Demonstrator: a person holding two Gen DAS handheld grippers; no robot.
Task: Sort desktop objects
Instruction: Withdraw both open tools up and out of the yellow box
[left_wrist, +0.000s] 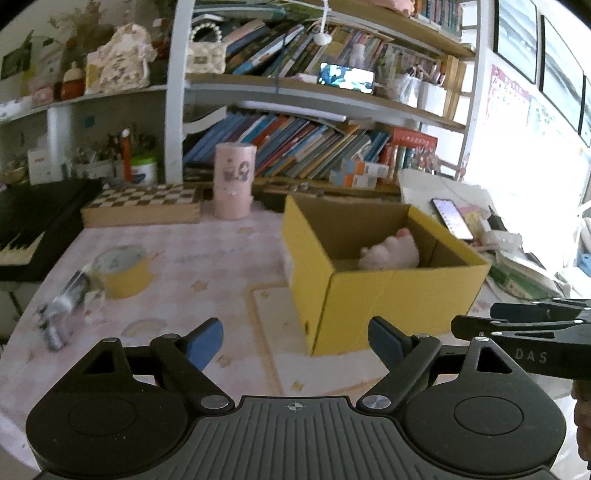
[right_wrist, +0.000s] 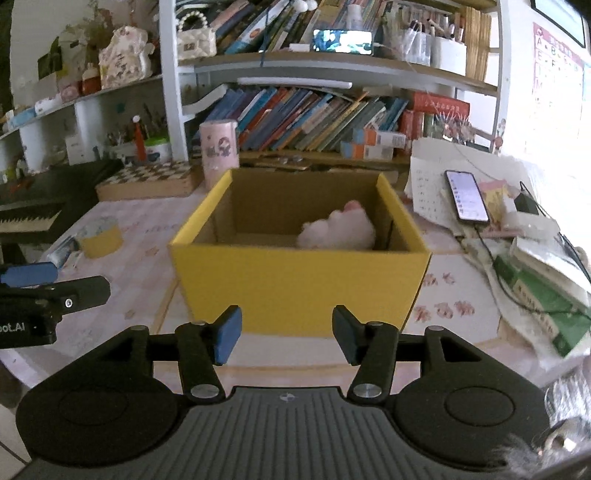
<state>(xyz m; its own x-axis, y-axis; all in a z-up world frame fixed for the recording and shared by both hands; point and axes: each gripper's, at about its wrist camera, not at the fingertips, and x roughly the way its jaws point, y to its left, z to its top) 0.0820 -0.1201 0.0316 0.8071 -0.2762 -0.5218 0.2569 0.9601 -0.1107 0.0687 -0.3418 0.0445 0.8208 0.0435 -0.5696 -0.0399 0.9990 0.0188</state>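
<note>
A yellow cardboard box (right_wrist: 299, 273) stands open on the pink patterned desk (left_wrist: 207, 258), and a pink plush toy (right_wrist: 338, 229) lies inside it against the far right corner of the floor. To the box's left, well apart from it, a yellow roll of tape (left_wrist: 122, 271) rests flat on the desk, with a small clear-and-silver tube-like object (left_wrist: 61, 306) just beside it, too blurred to identify.

The right gripper (right_wrist: 286, 338) hovers level in front of the box's near wall, its blue-padded fingers spread wide and holding nothing. The left gripper (left_wrist: 295, 341) is held level above the desk off the box's near left corner, also spread wide and empty. In the left wrist view the right gripper enters from the right edge; in the right wrist view a blue pad of the left gripper shows at the left edge.

Behind the box stand a pink cylindrical container (left_wrist: 234, 181) and a checkered board box (left_wrist: 142, 205). A lit phone (right_wrist: 466, 201) lies on papers to the box's right, and bookshelves (right_wrist: 332, 122) fill the background.
</note>
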